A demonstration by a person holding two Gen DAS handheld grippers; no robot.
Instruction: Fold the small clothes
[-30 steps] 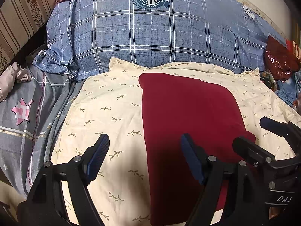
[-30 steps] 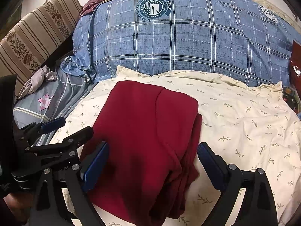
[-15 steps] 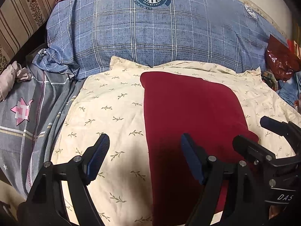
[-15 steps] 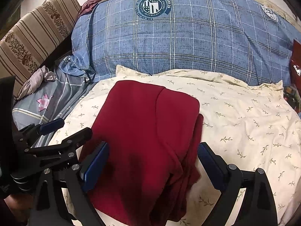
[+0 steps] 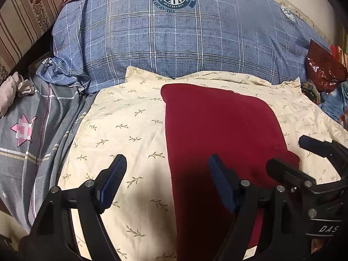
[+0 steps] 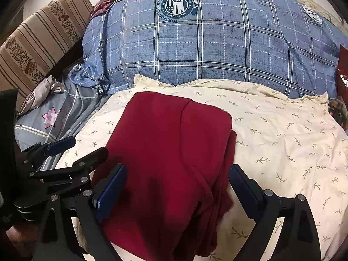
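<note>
A dark red garment (image 5: pixel 217 130) (image 6: pixel 169 143) lies folded into a rough rectangle on a cream leaf-print cloth (image 5: pixel 130 130) (image 6: pixel 282 134); layered edges bunch along its right side in the right wrist view. My left gripper (image 5: pixel 167 159) (image 6: pixel 88 145) is open above the garment's near left edge, one finger over the cream cloth and one over the red fabric. My right gripper (image 6: pixel 178 167) (image 5: pixel 286 151) is open, hovering over the garment's near part with its jaws straddling it. Neither gripper holds anything.
A big blue plaid pillow (image 5: pixel 184 43) (image 6: pixel 217 43) rises behind the cream cloth. At the left lie grey bedding with a pink star (image 5: pixel 24 130), a crumpled pale cloth (image 6: pixel 43 91) and a striped cushion (image 6: pixel 39 43). A shiny red bag (image 5: pixel 324 65) sits at the far right.
</note>
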